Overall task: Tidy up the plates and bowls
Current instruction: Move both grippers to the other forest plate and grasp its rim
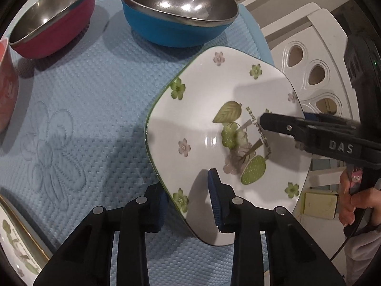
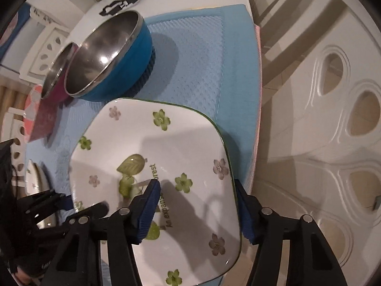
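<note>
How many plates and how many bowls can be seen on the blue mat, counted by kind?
Plates: 2, the square floral plate and a gold-rimmed plate at the edge of the view.
Bowls: 2, the blue bowl and the pink bowl.
Total: 4

Bowls: two steel-lined, one blue (image 1: pixel 176 21) and one magenta (image 1: pixel 51 21), plus one reddish vessel (image 1: pixel 7 85) cut off at the left edge, kind unclear. Plates: two, one square floral plate (image 1: pixel 223 128) in the middle and a second plate (image 1: pixel 16 238) partly in view at the lower left. Mat (image 1: pixel 83 109): one, light blue. Grippers: two, left (image 1: pixel 188 205) and right (image 2: pixel 197 212).
</note>
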Tool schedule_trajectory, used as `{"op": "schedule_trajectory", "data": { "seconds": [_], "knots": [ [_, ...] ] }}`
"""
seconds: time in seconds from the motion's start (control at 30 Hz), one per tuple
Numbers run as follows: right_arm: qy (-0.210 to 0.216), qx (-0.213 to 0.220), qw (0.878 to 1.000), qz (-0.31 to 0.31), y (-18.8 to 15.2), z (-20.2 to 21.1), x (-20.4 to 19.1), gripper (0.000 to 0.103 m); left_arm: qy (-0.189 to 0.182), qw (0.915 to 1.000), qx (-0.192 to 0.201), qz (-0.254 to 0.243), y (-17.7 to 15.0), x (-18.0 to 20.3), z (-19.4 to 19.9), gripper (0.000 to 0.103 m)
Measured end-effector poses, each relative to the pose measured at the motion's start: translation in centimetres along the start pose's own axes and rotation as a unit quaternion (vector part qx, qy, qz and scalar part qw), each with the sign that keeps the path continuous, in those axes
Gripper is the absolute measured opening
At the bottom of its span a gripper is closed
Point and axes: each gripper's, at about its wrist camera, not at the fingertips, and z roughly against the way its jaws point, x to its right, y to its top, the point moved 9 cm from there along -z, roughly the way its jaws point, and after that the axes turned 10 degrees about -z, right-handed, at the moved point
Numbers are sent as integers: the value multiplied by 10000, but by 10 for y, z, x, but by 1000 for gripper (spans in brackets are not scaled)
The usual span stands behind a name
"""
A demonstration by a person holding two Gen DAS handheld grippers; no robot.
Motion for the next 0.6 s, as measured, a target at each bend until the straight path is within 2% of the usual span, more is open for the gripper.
{"op": "schedule_trajectory", "data": {
  "seconds": [0.07,0.2,0.33,0.6],
  "knots": [
    [208,-32,9997,-94,-4,2,2,59,-27,10000,-40,-41,-1,-3,2,28],
    [477,-130,9988,-61,-20,4,1,59,212,9989,-81,-414,-5,-11,13,28],
    [736,-60,9960,-503,-29,12,6,59,145,9984,-128,-539,-12,-12,17,28],
    [711,-38,9964,-453,-29,17,5,59,-45,9987,-169,-481,-23,-21,25,29]
  ]
}}
